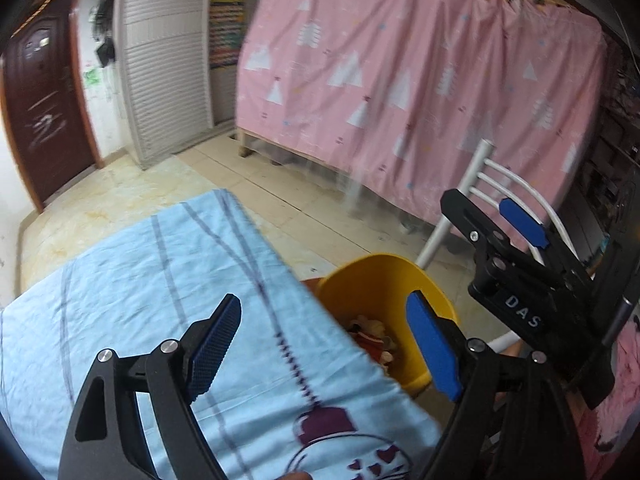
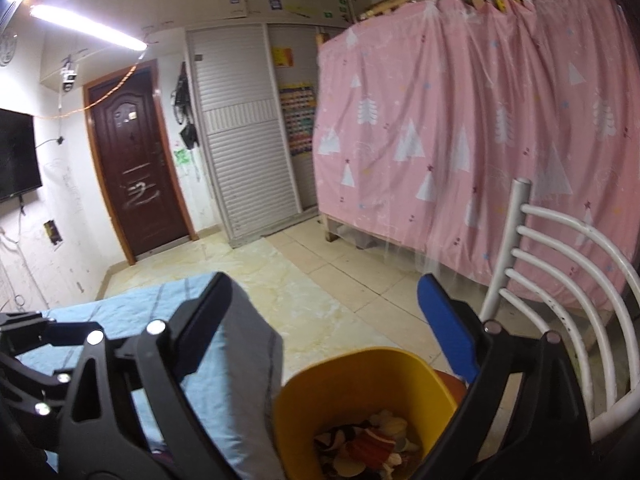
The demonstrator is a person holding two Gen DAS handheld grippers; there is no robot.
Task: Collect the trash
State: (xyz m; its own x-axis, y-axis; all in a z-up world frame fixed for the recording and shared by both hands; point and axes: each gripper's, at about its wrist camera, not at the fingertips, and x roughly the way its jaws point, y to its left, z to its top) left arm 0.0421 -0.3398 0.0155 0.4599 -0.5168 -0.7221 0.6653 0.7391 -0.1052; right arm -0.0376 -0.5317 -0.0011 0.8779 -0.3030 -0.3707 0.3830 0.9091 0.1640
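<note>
A yellow bin [image 1: 384, 280] stands beside the right edge of the table with the light blue cloth [image 1: 168, 280]. It holds several pieces of trash [image 1: 372, 336], red and pale. In the right wrist view the bin [image 2: 352, 376] is directly below, with the trash [image 2: 368, 444] at its bottom. My left gripper [image 1: 324, 344] is open and empty, straddling the table edge and the bin. My right gripper [image 2: 320, 320] is open and empty above the bin; it also shows in the left wrist view [image 1: 484, 208] to the right of the bin.
A white metal chair [image 2: 560, 280] stands right of the bin. A pink curtain [image 2: 480, 120] covers a bed frame behind. A brown door [image 2: 128, 160] and slatted wardrobe [image 2: 244, 152] are at the far wall. The floor is tiled [image 2: 320, 288].
</note>
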